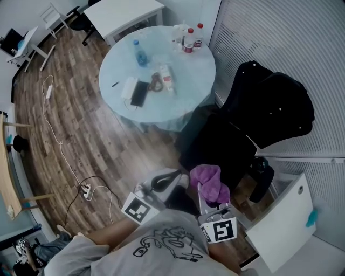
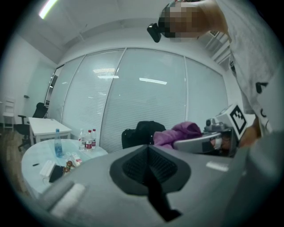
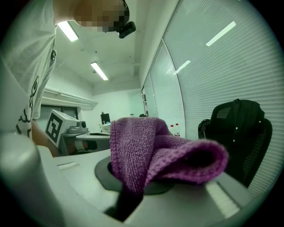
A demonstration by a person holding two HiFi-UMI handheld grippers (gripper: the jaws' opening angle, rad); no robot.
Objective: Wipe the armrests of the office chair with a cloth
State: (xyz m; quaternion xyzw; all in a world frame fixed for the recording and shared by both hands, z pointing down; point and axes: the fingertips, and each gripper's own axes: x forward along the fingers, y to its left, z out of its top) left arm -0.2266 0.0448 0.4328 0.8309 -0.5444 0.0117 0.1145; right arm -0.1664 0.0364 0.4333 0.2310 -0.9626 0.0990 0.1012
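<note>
Right gripper view: the right gripper clamps a crumpled purple microfibre cloth. The left gripper is closed, empty. A black office chair stands ahead.

Seen from above, the right gripper carries a purple cloth bunched at its tip, just in front of the black office chair. One of the chair's armrests juts toward the cloth, close beside it but not touching. The left gripper hangs alongside, nothing visible at its tip. Beyond them stands a round pale-blue table – on it a blue-capped bottle, two red-capped bottles and some small flat items (too small to identify). A white cable trails over the wood floor to a power strip. A white rectangular table sits at the top.
</note>
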